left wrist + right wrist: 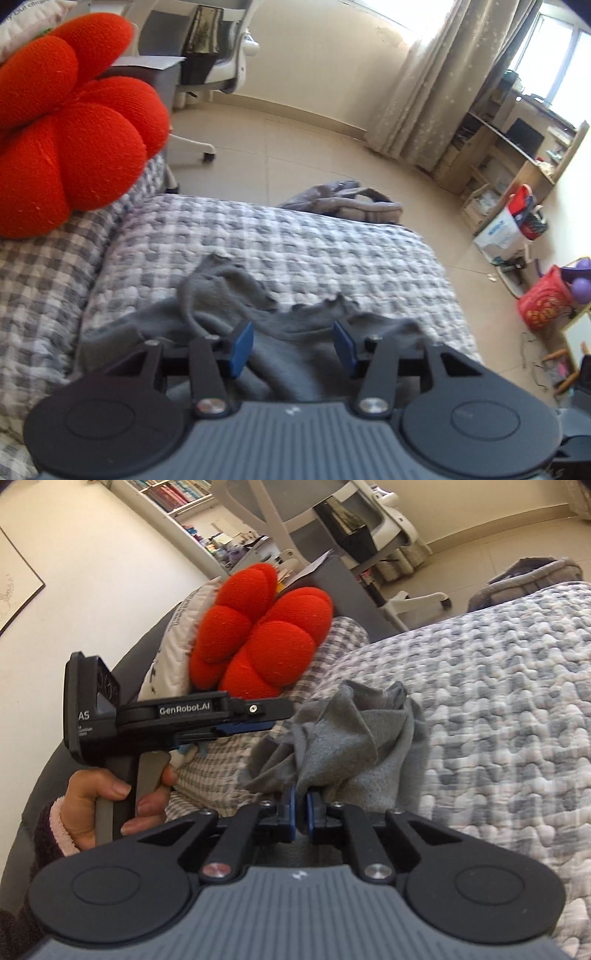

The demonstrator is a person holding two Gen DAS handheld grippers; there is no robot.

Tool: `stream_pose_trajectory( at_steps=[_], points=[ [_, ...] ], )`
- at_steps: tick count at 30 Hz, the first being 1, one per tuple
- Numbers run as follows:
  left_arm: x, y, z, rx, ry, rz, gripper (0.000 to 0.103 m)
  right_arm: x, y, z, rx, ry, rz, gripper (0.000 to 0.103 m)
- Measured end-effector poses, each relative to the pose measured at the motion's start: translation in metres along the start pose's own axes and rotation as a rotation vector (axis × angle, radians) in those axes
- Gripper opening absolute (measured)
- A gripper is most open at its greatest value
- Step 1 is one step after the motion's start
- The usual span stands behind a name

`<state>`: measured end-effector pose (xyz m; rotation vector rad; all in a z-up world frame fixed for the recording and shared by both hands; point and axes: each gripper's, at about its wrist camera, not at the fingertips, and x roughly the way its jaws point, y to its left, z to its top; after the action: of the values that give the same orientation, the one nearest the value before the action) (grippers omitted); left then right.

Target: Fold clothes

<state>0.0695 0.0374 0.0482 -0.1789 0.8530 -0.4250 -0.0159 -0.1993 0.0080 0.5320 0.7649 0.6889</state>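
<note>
The grey garment (pixel 221 317) lies crumpled on the checked quilt (pixel 295 243) of the bed, near a red flower-shaped cushion (pixel 70 125). The left gripper (pixel 293 345) hangs above it with its blue pads (pixel 242 345) parted — nothing pressed between them. The right gripper (pixel 301 812) has its jaws nearly together, pinching a bunched fold of the garment (pixel 351 738), which rises in pleats from the pads. A hand (pixel 107 805) in a pink cuff holds the left gripper's handle.
</note>
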Motion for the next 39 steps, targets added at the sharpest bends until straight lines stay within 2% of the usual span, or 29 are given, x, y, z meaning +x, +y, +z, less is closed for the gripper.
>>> stream_pose_trajectory(
  at_steps=[3, 5, 7, 9, 10, 11, 12, 13, 15, 19, 22, 23, 25, 28, 32, 39],
  points=[
    [0.0, -0.013, 0.002, 0.006, 0.025, -0.065, 0.059, 0.011, 0.008, -0.003, -0.025, 0.037, 0.012, 0.009],
    [0.007, -0.02, 0.002, 0.02, 0.059, -0.066, 0.061, 0.018, 0.013, -0.005, -0.043, 0.063, 0.011, 0.009],
    [0.014, -0.023, -0.001, 0.027, 0.086, -0.043, 0.06, 0.024, 0.016, -0.007, -0.052, 0.08, 0.011, 0.009],
    [0.022, -0.023, -0.006, 0.029, 0.105, 0.001, 0.055, 0.026, 0.017, -0.008, -0.056, 0.09, 0.011, 0.009],
    [0.026, -0.023, -0.009, 0.03, 0.115, 0.023, 0.038, 0.027, 0.017, -0.009, -0.057, 0.093, 0.01, 0.009],
    [0.029, -0.023, -0.012, 0.03, 0.123, 0.044, 0.015, 0.027, 0.016, -0.009, -0.055, 0.095, 0.007, 0.009],
    [0.028, -0.02, -0.014, 0.015, 0.115, 0.047, 0.009, 0.027, 0.015, -0.009, -0.052, 0.096, 0.004, 0.009],
    [0.027, -0.016, -0.017, 0.001, 0.107, 0.05, 0.007, 0.027, 0.013, -0.009, -0.05, 0.097, 0.001, 0.009],
    [0.02, -0.013, -0.021, -0.003, 0.077, 0.062, 0.006, 0.027, 0.01, -0.007, -0.035, 0.096, 0.003, 0.009],
    [0.0, -0.006, -0.027, 0.01, 0.029, 0.092, 0.006, 0.021, 0.001, -0.003, 0.023, 0.072, 0.028, 0.018],
    [-0.019, 0.004, -0.031, 0.009, 0.001, 0.105, 0.006, 0.013, -0.008, 0.002, 0.09, 0.031, 0.057, 0.042],
    [-0.025, 0.008, -0.033, 0.009, -0.008, 0.115, 0.005, 0.012, -0.01, 0.004, 0.101, 0.017, 0.042, 0.049],
    [-0.038, 0.015, -0.037, 0.009, -0.029, 0.139, 0.005, 0.009, -0.014, 0.007, 0.124, -0.009, 0.014, 0.057],
    [-0.055, 0.03, -0.044, -0.011, -0.048, 0.159, 0.005, 0.011, -0.022, 0.01, 0.161, -0.026, -0.03, 0.058],
    [-0.077, 0.048, -0.054, -0.029, -0.061, 0.19, 0.006, 0.022, -0.028, 0.017, 0.149, -0.01, -0.125, 0.058],
    [-0.099, 0.077, -0.071, -0.066, -0.061, 0.239, 0.006, 0.056, -0.034, 0.036, 0.127, 0.051, -0.163, 0.058]
  ],
)
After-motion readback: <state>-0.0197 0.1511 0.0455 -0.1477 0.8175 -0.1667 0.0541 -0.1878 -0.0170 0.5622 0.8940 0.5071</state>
